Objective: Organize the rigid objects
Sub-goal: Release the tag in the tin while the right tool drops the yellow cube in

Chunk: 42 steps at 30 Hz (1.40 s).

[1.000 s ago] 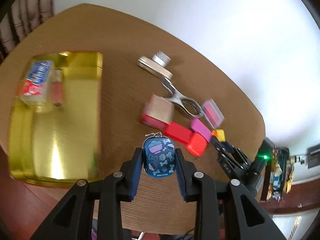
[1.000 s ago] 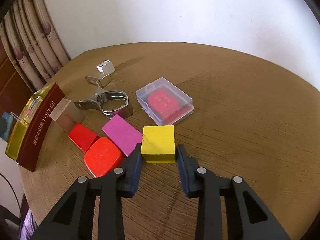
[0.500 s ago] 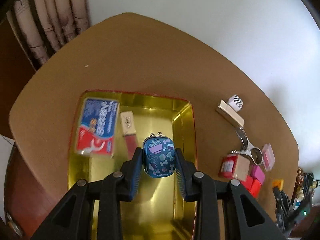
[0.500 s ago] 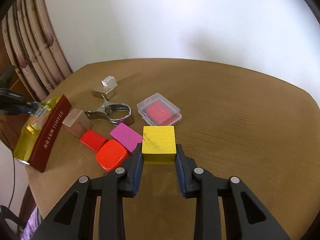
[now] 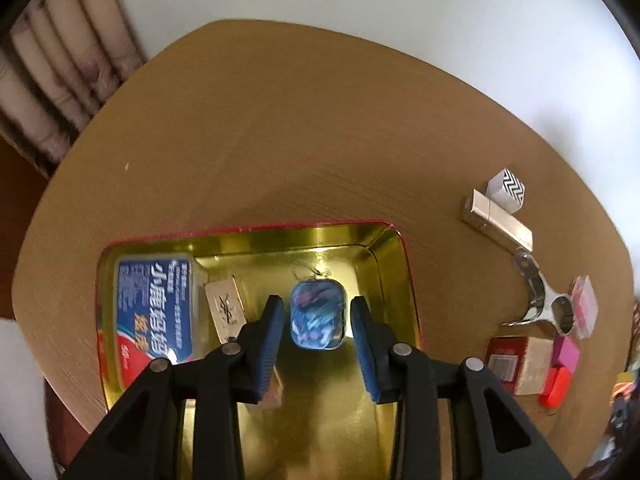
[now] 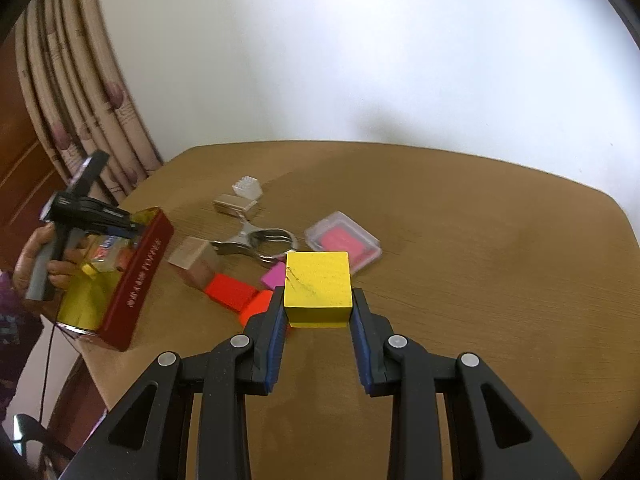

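Observation:
Over the gold tin (image 5: 320,236) my left gripper (image 5: 317,308) points steeply down. Its jaws are opening, and the blue patterned pouch (image 5: 318,322) sits blurred between them, with a gap on each side. A blue-and-red box (image 5: 154,312) and a small beige box (image 5: 226,308) lie in the tin's left part. My right gripper (image 6: 318,300) is shut on a yellow cube (image 6: 318,280), held above the tabletop. The right wrist view shows the tin (image 6: 144,268) at the table's left edge, with the left gripper (image 6: 132,226) above it in a person's hand (image 6: 32,260).
Right of the tin lie a zigzag-patterned cube (image 5: 506,190), a silver bar (image 5: 498,226), a metal clip (image 5: 540,300), a wooden block (image 6: 196,260), red blocks (image 6: 230,292), a magenta block (image 6: 274,276) and a clear case with a pink insert (image 6: 344,240). Curtains (image 6: 80,100) hang at the left.
The left gripper carried the blue pouch from the loose objects to above the tin, sank, and its pads came off the pouch. The right gripper closed on the yellow cube and lifted it.

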Available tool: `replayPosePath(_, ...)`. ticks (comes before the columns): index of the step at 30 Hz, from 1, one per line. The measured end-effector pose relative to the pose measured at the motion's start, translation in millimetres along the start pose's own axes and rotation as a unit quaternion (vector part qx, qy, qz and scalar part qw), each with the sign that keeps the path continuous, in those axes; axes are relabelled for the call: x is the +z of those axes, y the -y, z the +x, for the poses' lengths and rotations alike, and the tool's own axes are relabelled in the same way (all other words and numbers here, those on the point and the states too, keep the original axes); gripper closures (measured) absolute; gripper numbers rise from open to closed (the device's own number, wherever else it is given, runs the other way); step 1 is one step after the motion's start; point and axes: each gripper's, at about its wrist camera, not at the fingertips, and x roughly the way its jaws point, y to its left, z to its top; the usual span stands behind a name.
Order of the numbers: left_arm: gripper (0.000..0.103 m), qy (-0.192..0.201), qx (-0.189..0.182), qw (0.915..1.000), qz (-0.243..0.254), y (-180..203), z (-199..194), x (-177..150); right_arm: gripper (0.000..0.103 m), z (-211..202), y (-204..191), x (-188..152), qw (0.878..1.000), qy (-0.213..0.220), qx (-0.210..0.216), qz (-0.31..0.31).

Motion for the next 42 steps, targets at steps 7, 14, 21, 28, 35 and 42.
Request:
replayPosePath(7, 0.065, 0.079, -0.015, 0.9961, -0.036, -24, -51, -30, 0.076, -8, -50, 21, 0.997, 0.01, 0.077, -0.009)
replayPosePath(14, 0.062, 0.12, -0.022, 0.9842, -0.129, -74, -100, -128, 0.076, 15, -154, 52, 0.979, -0.01, 0.195, -0.065)
replayPosePath(21, 0.062, 0.132, -0.002, 0.9809, -0.143, -95, -96, -188, 0.076, 104, -236, 66, 0.966, -0.094, 0.22, -0.098)
replayPosePath(28, 0.062, 0.206, 0.014, 0.9698, -0.13, -96, -122, -199, 0.076, 176, -271, 75, 0.967, -0.139, 0.196, -0.083)
replayPosePath(35, 0.062, 0.214, 0.022, 0.9669, -0.137, -106, -124, -197, 0.076, 219, -296, 77, 0.97, -0.152, 0.158, -0.106)
replayPosePath(42, 0.062, 0.191, 0.009, 0.9702, -0.149, -111, -115, -196, 0.074, 235, -295, 79, 0.974, -0.146, 0.135, -0.106)
